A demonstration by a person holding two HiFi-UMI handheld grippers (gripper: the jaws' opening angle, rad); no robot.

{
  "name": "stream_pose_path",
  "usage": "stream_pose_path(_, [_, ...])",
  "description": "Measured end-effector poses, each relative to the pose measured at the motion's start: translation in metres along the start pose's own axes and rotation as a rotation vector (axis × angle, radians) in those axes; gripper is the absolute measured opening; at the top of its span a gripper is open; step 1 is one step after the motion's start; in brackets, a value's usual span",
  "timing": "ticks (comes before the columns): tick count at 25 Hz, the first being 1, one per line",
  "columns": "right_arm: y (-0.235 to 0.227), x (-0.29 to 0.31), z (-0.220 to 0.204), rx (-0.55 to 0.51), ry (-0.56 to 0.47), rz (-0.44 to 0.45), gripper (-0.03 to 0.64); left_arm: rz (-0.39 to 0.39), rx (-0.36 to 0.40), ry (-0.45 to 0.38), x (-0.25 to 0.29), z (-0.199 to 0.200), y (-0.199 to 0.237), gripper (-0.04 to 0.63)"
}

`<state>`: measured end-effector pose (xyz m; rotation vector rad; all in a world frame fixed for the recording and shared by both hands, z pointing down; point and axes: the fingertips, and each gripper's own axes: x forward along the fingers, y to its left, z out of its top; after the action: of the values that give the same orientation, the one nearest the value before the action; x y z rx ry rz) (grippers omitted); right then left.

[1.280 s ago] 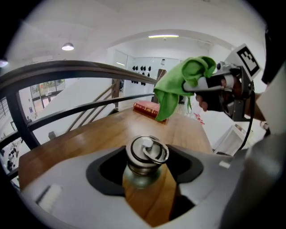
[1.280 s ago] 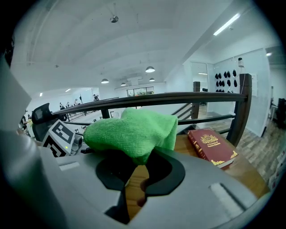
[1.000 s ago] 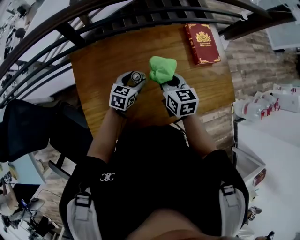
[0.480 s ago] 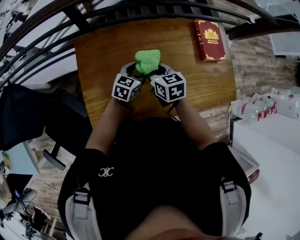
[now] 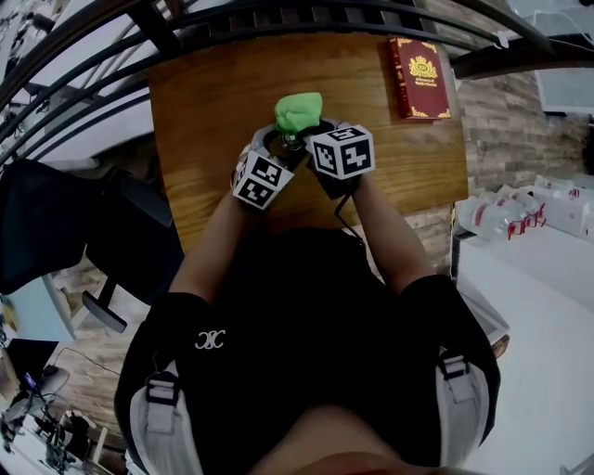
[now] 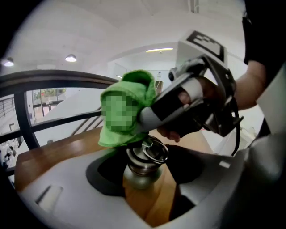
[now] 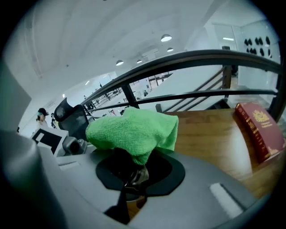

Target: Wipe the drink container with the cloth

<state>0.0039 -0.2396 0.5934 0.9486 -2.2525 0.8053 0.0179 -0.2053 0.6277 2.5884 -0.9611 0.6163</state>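
A steel drink container with a ring-pull lid sits between the jaws of my left gripper, which is shut on its body above the wooden table. My right gripper is shut on a bunched green cloth. The cloth rests on the container's top edge on its far side. In the head view the two grippers meet at the table's middle, the left gripper beside the right gripper, with the cloth just beyond them and the container mostly hidden.
A red book with gold print lies at the table's far right corner. A dark curved railing runs behind the table. A black office chair stands to the left, and a brick wall rises on the right.
The right gripper has carried the cloth leftward from beside the container onto its top. The left gripper has tilted and shifted slightly right with the container.
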Motion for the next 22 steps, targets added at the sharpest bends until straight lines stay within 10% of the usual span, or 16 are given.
stream_pose_path(13, [-0.020, 0.045, -0.017, -0.090, 0.312, 0.107, 0.049, -0.023, 0.110, 0.000, -0.002, -0.006, -0.012, 0.322])
stream_pose_path(22, [-0.039, 0.056, -0.046, 0.202, 0.337, 0.159, 0.049, -0.011, 0.128, -0.003, -0.012, -0.013, -0.021, 0.322])
